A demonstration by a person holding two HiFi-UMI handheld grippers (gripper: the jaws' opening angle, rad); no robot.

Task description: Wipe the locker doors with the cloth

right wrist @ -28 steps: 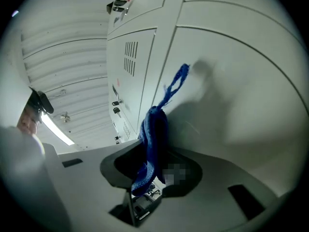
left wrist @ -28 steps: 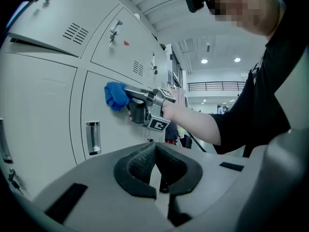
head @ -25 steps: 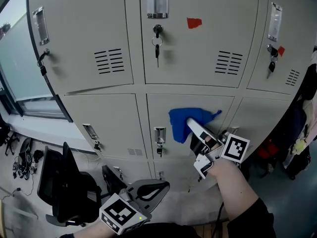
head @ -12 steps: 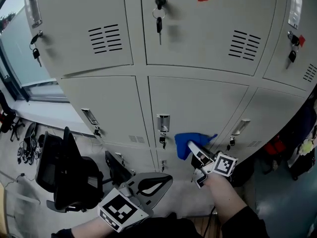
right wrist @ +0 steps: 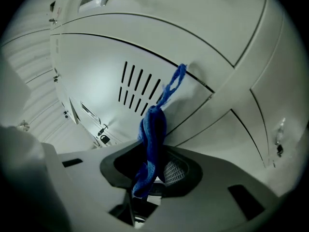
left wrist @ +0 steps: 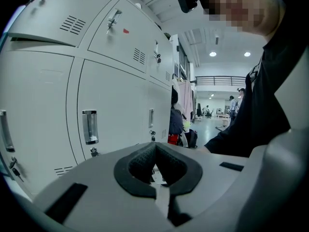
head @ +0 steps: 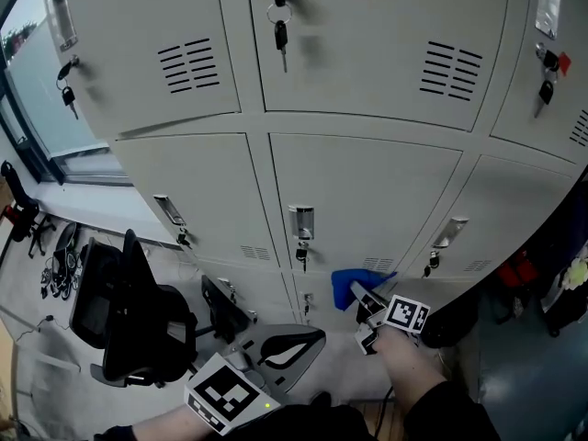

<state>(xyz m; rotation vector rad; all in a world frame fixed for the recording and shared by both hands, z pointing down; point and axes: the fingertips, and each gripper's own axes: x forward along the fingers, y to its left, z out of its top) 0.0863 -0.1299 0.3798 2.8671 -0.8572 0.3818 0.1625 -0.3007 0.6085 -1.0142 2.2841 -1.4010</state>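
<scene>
Blue cloth (head: 352,280) is hanging bunched and twisted, clamped between the jaws of the right gripper (head: 356,291), with one thin tail sticking up. It is sitting at the bottom seam of the centre door, just beside the vent slots. Locker doors (head: 363,191) are pale grey metal, all standing closed, with keys dangling in several locks.
</scene>
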